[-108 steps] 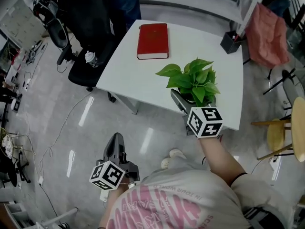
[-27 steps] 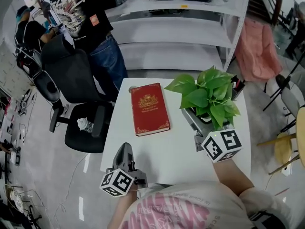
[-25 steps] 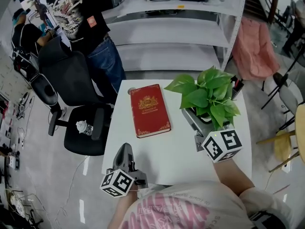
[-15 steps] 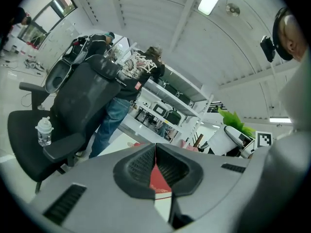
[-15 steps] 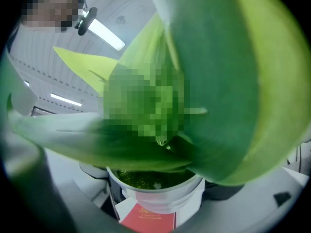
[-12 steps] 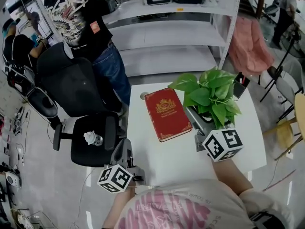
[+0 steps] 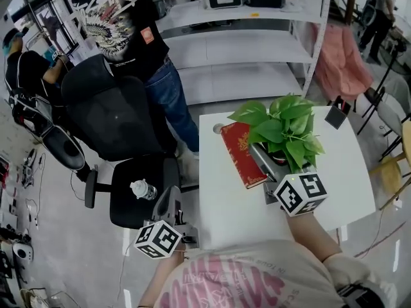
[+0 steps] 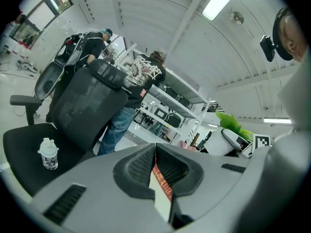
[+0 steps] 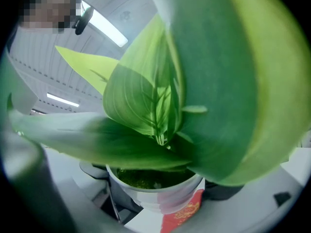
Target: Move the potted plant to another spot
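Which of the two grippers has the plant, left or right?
The right gripper, shut on the potted plant at the table; the left gripper is shut and empty, off the table's left edge.

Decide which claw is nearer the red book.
Right. The right claw grips the potted plant beside the red book; the left claw hangs off the table's left edge.

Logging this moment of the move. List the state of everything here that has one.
potted plant: upright, held at its white pot.
right gripper: fingers shut on the potted plant.
left gripper: fingers shut, empty, off the table's left edge.
red book: closed, flat on the table.
water bottle: upright, capped, on the chair seat.
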A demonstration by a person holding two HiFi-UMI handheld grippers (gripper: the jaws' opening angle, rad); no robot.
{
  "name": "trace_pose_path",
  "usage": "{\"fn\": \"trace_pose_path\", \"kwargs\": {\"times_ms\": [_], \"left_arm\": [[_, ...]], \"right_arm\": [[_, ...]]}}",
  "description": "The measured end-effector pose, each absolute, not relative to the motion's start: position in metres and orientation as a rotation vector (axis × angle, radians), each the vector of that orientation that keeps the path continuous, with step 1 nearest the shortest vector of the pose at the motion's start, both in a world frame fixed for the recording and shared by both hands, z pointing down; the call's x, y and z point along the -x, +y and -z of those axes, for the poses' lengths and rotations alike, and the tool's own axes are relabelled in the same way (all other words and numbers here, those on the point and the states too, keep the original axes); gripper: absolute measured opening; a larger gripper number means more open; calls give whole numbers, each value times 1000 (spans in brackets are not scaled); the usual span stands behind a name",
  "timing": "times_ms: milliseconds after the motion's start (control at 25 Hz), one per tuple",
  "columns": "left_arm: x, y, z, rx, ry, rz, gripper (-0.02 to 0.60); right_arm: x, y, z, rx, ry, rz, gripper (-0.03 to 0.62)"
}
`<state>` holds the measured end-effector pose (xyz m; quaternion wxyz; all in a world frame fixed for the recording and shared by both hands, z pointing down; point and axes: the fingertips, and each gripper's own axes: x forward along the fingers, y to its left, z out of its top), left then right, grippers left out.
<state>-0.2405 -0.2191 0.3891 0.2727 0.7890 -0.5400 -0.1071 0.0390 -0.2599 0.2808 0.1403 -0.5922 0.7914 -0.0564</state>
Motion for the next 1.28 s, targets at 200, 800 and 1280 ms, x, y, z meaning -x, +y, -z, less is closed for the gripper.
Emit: {"fn": "trace_pose_path", "kwargs": {"times_ms": [200, 800, 1280], "left_arm": [[288, -216, -391, -2128, -1464, 291, 25], [366, -212, -403, -2010, -1553, 343, 25], [380, -205, -414, -1868, -1670, 316, 25]], "right_arm": [[7, -268, -290, 1701, 2278, 181, 563], [86, -308, -321, 1665, 2402, 238, 563], [117, -361, -367, 1554, 2539, 417, 563]]}}
